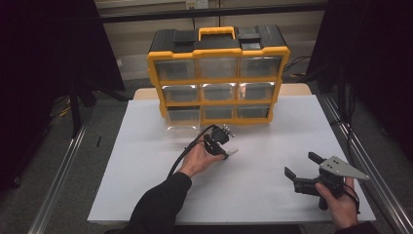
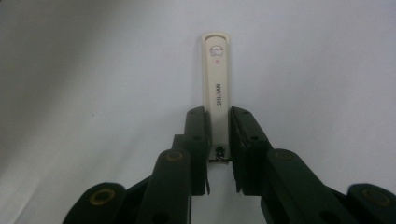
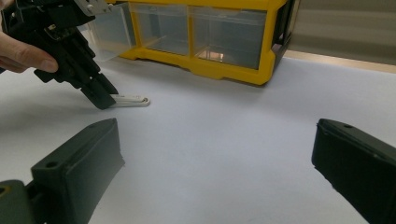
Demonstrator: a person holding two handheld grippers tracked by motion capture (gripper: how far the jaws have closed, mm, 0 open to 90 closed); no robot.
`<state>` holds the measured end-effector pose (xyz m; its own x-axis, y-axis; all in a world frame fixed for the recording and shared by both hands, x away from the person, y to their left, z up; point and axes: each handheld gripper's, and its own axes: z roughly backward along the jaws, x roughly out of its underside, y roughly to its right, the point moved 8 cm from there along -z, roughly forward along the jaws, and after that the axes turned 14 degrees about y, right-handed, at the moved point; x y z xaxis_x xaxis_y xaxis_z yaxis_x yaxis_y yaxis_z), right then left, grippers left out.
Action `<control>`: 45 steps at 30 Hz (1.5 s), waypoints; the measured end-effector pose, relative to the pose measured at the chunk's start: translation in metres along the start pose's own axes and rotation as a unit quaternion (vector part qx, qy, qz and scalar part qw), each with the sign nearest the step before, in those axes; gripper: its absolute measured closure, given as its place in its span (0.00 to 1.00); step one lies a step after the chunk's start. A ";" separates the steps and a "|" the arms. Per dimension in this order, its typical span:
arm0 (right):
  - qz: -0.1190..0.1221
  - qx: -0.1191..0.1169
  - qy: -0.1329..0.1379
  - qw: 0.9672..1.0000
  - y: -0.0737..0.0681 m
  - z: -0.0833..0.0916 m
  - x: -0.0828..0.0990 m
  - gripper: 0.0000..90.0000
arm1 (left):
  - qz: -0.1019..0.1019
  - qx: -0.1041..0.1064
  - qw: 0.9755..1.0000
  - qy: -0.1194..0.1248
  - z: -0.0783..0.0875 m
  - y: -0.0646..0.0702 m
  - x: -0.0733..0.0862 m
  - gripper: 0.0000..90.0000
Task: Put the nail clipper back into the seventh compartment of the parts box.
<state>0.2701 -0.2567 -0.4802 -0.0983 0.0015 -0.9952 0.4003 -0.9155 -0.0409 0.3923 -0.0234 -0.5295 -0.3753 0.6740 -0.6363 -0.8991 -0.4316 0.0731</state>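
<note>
The left gripper [image 2: 218, 135] pinches the near end of a cream nail clipper [image 2: 216, 88] lying on the white table [image 1: 272, 141] near the yellow drawer organizer [image 1: 218, 73]; its jaws hide the clipper's hinge. At right, the right gripper [image 1: 301, 165] stands spread, empty.

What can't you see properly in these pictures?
- Nail clipper: in the left gripper view its near end sits between the left gripper jaws, so whether the pads press it is unclear.
- Bottom-left drawer of the organizer: contents too glary in the high view.
- Right gripper: jaw bases cut off by the right gripper view's lower edge.
</note>
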 end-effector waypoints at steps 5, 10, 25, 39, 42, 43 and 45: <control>0.000 0.001 0.000 1.000 0.000 0.000 0.000 0.02 | 0.003 -0.004 1.000 0.004 0.000 0.001 0.000 0.86; 0.000 0.000 0.000 1.000 0.000 0.000 0.000 0.02 | -0.017 0.000 1.000 -0.009 0.003 0.000 0.001 0.87; 0.000 0.001 0.000 1.000 0.000 0.000 0.000 0.02 | 0.003 0.004 1.000 0.024 0.012 -0.001 -0.001 0.87; 0.000 0.001 0.000 1.000 0.000 0.000 0.000 0.02 | 0.011 0.015 0.998 0.059 0.026 0.001 -0.006 0.87; 0.000 0.001 0.000 1.000 0.000 0.000 0.000 0.02 | 0.010 0.008 0.998 0.068 0.029 0.000 -0.007 0.87; 0.000 0.001 -0.001 1.000 0.000 0.000 0.000 0.02 | -0.001 0.002 0.998 0.065 0.030 -0.002 -0.006 0.87; 0.000 0.001 -0.001 1.000 0.000 0.000 0.000 0.02 | 0.004 0.007 0.997 0.074 0.032 -0.001 -0.007 0.87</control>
<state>0.2703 -0.2564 -0.4802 -0.0989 0.0003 -0.9951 0.3986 -0.9162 -0.0400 0.3887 -0.0078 -0.5005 -0.3454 0.5746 -0.7420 -0.8996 -0.4277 0.0876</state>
